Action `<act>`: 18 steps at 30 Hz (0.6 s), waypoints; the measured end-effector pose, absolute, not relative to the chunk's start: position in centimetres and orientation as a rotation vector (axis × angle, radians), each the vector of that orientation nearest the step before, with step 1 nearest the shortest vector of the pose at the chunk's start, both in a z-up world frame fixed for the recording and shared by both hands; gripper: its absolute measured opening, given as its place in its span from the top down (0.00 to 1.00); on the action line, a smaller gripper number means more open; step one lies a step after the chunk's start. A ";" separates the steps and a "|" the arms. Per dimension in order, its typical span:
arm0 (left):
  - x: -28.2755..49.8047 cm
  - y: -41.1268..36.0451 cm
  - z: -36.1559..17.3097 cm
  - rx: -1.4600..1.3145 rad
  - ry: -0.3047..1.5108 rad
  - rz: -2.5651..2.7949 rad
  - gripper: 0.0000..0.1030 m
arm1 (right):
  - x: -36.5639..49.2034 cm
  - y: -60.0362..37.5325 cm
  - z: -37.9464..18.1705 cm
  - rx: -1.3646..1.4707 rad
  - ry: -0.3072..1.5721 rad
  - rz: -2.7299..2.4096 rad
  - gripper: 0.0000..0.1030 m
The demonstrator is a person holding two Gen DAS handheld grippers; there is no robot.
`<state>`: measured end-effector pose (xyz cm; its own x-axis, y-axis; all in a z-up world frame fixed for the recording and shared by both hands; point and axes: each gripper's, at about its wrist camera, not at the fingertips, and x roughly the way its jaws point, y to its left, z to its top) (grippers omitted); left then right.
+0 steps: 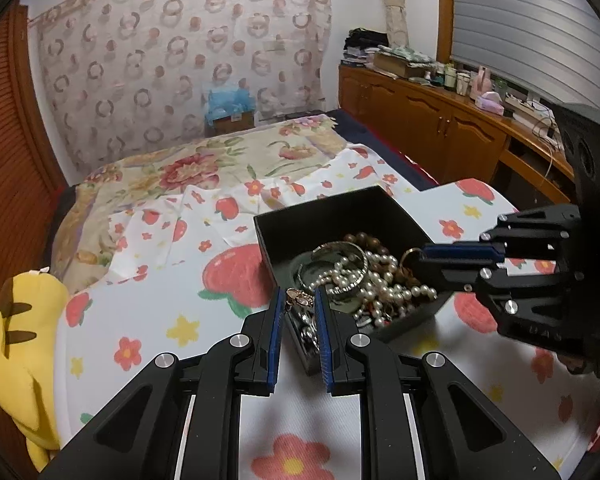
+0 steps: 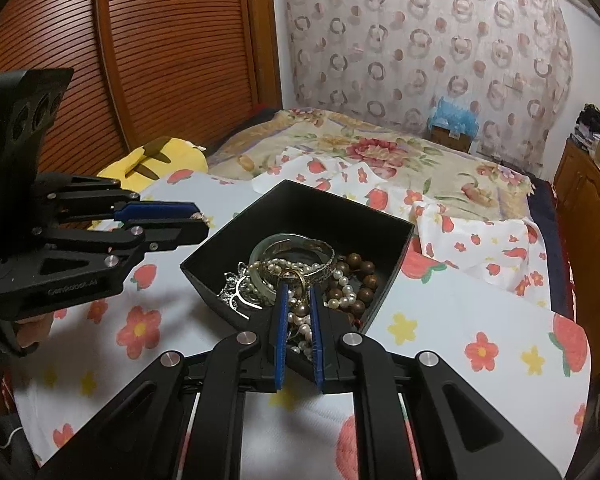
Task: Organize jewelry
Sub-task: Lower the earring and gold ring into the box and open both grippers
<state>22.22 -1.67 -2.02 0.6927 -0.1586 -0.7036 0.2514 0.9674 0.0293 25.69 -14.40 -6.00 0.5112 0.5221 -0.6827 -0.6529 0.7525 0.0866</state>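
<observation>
Both tongs nearly closed: our left gripper [image 1: 298, 300] pinches a small rose-gold link piece [image 1: 299, 299] just outside the open black square box [image 2: 340, 216] of tangled jewelry, our right gripper [image 2: 298, 294] nips a gold ring [image 2: 290, 278] over it.

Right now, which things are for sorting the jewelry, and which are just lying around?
For the job:
- black box
- pearls
- bangle
- wooden beads
- rose-gold piece in the left hand-held gripper
- gold ring in the right hand-held gripper

Just lying about:
- yellow plush
- flowered quilt
- things on the cabinet
</observation>
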 end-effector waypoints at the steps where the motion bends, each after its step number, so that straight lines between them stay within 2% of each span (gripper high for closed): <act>1: 22.4 -1.6 -2.1 0.121 0.775 -0.229 0.86 | 25.7 -14.4 -6.0 -0.190 0.752 0.710 0.88; 18: 25.4 -3.0 -1.8 0.103 0.765 -0.215 0.85 | 24.7 -16.6 -5.6 -0.150 0.737 0.659 0.86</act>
<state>25.39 -3.01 -1.79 0.7006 -0.1556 -0.6964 0.2301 0.9731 0.0141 24.66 -16.64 -5.63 0.5508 0.5036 -0.6656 -0.6055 0.7900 0.0965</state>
